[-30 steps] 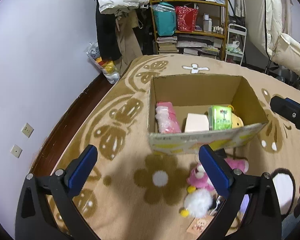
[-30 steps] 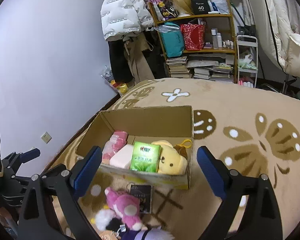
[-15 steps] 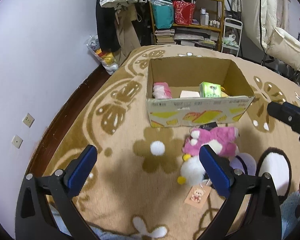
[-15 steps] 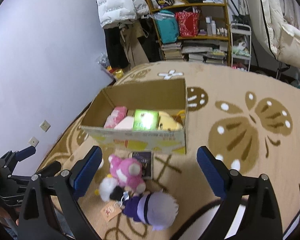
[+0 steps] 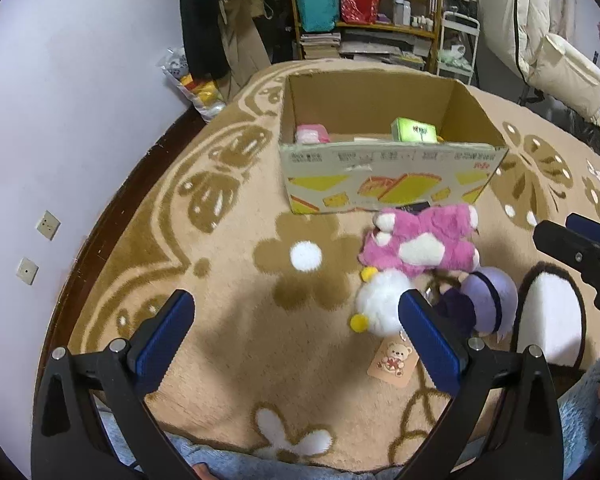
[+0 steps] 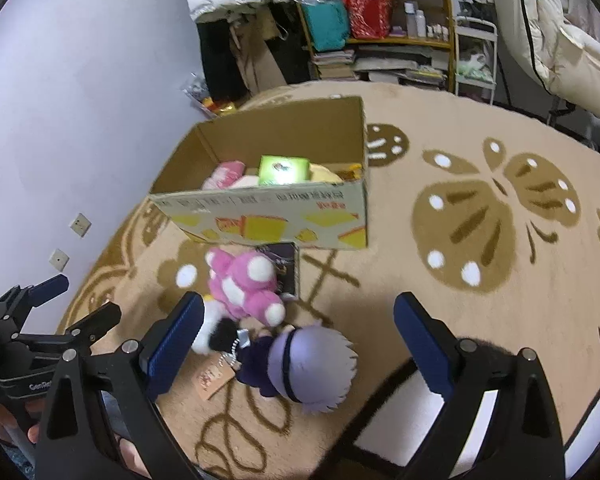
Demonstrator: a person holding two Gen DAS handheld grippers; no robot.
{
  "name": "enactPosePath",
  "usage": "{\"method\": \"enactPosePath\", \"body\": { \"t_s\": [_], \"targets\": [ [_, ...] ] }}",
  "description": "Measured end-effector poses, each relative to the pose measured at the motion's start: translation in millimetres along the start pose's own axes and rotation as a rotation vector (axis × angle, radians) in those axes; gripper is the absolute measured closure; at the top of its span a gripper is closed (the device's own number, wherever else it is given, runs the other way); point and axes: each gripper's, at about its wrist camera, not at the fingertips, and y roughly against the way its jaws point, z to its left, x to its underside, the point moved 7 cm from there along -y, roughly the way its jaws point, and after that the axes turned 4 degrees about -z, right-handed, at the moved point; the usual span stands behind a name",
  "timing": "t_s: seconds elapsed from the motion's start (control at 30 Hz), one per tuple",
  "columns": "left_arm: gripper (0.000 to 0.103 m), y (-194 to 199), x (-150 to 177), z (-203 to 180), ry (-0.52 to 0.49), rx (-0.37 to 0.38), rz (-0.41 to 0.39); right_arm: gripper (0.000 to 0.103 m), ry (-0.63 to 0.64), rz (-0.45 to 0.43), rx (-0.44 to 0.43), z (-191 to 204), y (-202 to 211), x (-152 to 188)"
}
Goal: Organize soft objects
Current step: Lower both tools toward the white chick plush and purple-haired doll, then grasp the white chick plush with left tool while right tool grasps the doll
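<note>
A fluffy pink plush [image 5: 420,240] with white patches lies on the beige rug [image 5: 228,280], at 6 o'clock of the open cardboard box [image 5: 388,176]. Touching it are a white pom plush [image 5: 380,304] and a lilac-haired doll [image 6: 304,364]. The left hand-held gripper [image 5: 296,344] and right hand-held gripper [image 6: 296,344] both hover released, gripping nothing.
</note>
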Motion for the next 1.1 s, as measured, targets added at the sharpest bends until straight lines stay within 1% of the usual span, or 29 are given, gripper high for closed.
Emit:
{"method": "enactPosePath", "body": {
  "t_s": [0.43,0.63,0.77,0.87,1.0,1.1],
  "targets": [
    [0.002,-24.4,9.3,-5.5,-0.014,0.0,0.057,0.003,-0.067,0.116,-0.018,-11.3,-29.8,22.3],
    [0.002,-37.1,15.9,-15.4,-0.052,-0.005,0.088,0.003,-0.096,0.187,-0.023,-15.9,-46.4,31.4],
    [0.002,-46.2,17.9,-20.7,-0.041,0.011,0.112,0.003,-0.109,0.218,-0.025,-16.9,-56.0,36.0],
    [0.002,-53.6,20.9,-26.4,-0.05,0.022,0.142,0.003,-0.116,0.242,-0.016,-18.1,-63.2,39.7],
    [0.002,-60.4,22.3,-29.4,-0.056,0.029,0.159,0.004,-0.132,0.281,-0.006,-19.9,-71.9,45.8],
    [0.002,-66.7,22.7,-30.8,-0.041,0.053,0.179,0.005,-0.135,0.296,-0.003,-19.4,-76.1,48.2]
  ]
}}
